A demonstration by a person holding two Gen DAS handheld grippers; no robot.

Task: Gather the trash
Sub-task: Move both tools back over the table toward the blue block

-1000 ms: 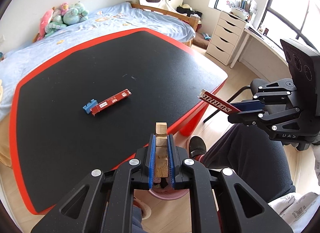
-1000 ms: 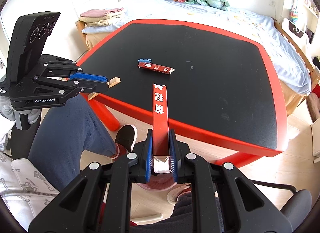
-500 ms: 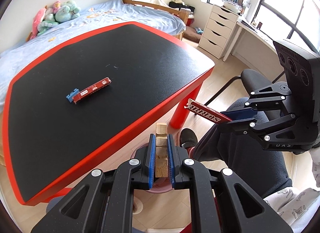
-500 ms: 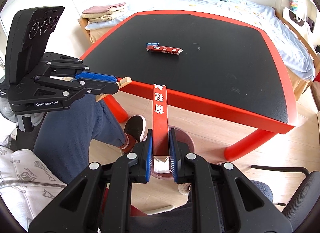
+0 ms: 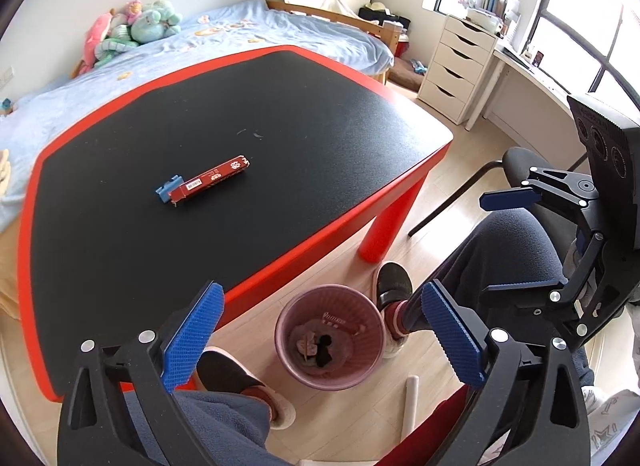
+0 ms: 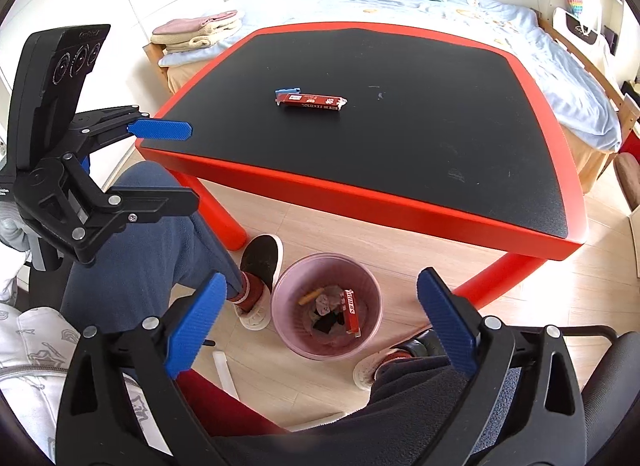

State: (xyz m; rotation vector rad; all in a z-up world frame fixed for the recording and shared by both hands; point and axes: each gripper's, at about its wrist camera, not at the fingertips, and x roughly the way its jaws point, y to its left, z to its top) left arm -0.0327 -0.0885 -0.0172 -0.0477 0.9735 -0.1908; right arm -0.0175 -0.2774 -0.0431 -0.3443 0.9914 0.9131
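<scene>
A pink waste bin stands on the floor by the table's near edge; it also shows in the right wrist view, holding a red wrapper and other scraps. My left gripper is open and empty above the bin. My right gripper is open and empty above it too. A red wrapper and a small blue piece lie together on the black table top; the right wrist view shows the same wrapper and blue piece.
The red-edged table has red legs. The person's legs and shoes flank the bin. A bed lies behind the table, a white drawer unit to the right, an office chair nearby.
Both grippers opened over the bin. The left let go of its wooden block and the right let go of its red wrapper, which now lies in the bin.
</scene>
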